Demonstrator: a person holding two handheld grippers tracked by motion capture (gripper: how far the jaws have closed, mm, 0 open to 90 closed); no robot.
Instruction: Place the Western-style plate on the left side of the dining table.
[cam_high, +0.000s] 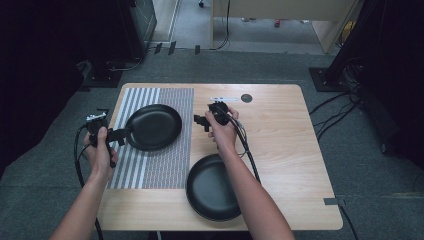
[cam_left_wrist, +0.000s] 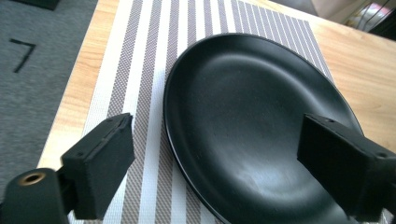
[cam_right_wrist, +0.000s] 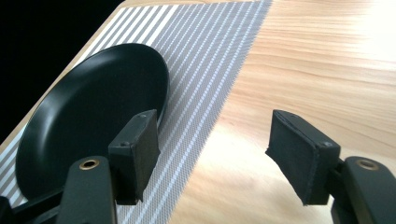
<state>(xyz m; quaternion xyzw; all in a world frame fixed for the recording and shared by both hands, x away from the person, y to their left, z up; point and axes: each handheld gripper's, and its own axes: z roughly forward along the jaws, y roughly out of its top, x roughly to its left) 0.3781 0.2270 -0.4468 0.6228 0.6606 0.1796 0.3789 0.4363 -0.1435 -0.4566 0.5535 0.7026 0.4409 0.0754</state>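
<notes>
I have the left gripper (cam_high: 121, 134) at the black plate's (cam_high: 154, 127) near rim on the striped placemat (cam_high: 172, 165), centre-left, fingers spread astride it. Right gripper (cam_high: 202, 121) hovers, spread. Next: pinch that rim.

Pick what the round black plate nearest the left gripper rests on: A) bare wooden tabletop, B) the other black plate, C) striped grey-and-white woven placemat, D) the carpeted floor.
C: the round black plate lies flat on the striped grey-and-white woven placemat, with the open left gripper at its rim.
</notes>
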